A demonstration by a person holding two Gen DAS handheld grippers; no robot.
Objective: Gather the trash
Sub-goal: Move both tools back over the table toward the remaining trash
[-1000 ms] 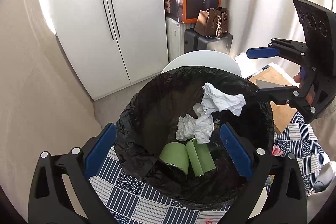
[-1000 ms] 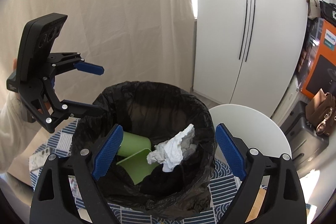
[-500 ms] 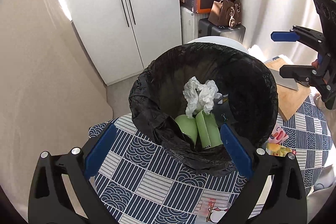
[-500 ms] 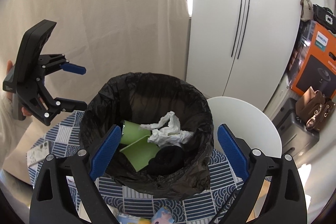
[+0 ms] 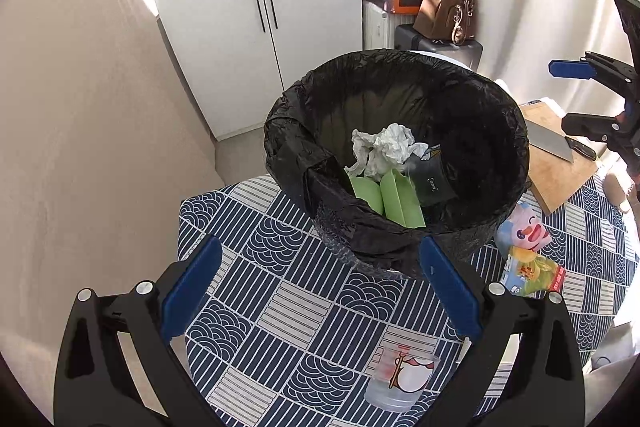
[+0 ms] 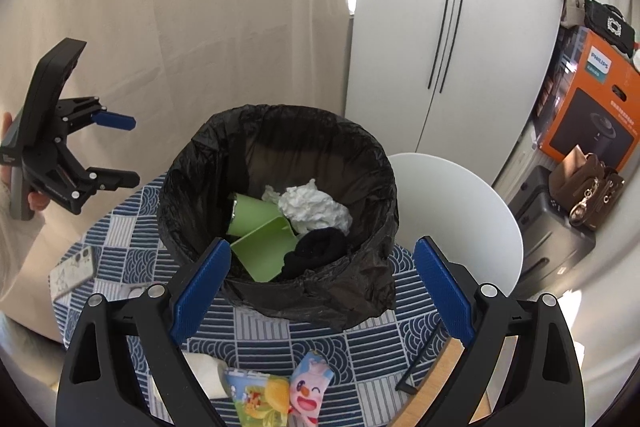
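A bin lined with a black bag (image 5: 400, 87) (image 6: 280, 123) stands on the blue patterned tablecloth (image 5: 280, 287). Inside lie crumpled white tissue (image 5: 386, 147) (image 6: 314, 207), green cups (image 5: 384, 193) (image 6: 256, 215) and a dark cloth (image 6: 316, 251). My left gripper (image 5: 318, 285) is open and empty, above the table in front of the bin. My right gripper (image 6: 320, 291) is open and empty, on the bin's other side. Colourful snack packets (image 5: 524, 247) (image 6: 280, 391) lie on the cloth beside the bin.
A clear printed cup (image 5: 400, 375) stands near the left gripper. A wooden cutting board (image 5: 556, 171) with a cleaver (image 5: 550, 143) lies right of the bin. A phone (image 6: 74, 269) lies at the table's left. A white chair (image 6: 452, 211) stands behind the table.
Both grippers have drawn back and up from over the bin. The crumpled tissue has dropped and settled inside the bin on the green cups.
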